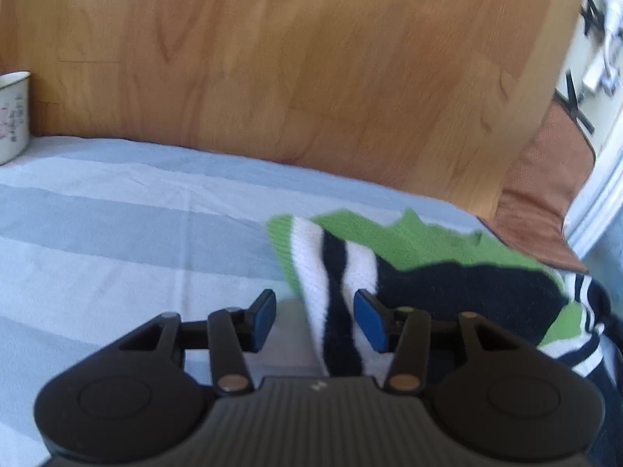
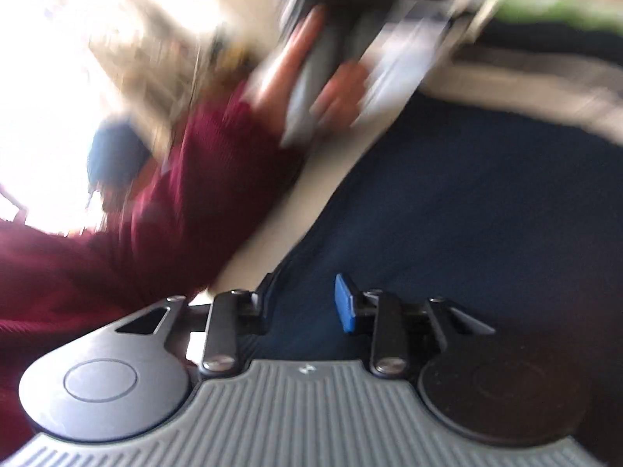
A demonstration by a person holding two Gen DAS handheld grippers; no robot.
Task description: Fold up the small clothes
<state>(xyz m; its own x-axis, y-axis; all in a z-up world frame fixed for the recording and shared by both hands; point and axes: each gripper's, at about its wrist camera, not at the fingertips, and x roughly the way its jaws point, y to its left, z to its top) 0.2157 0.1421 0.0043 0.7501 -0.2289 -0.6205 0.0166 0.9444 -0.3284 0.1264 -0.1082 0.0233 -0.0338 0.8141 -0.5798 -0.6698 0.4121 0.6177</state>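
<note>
The left gripper (image 1: 315,321) has its blue-padded fingers (image 1: 370,321) spread apart around a striped end of the green, white and black knitted garment (image 1: 389,257), which lies rumpled on the blue-and-white striped bed sheet (image 1: 117,233) near the wooden floor (image 1: 292,58), the pads not pressing on it. A white enamel mug (image 1: 13,114) stands at the sheet's far left edge. The right wrist view is a blur: the right gripper (image 2: 301,303) is released over dark navy fabric (image 2: 467,214), with a maroon sleeve (image 2: 155,214) and a hand (image 2: 307,74) beyond.
</note>
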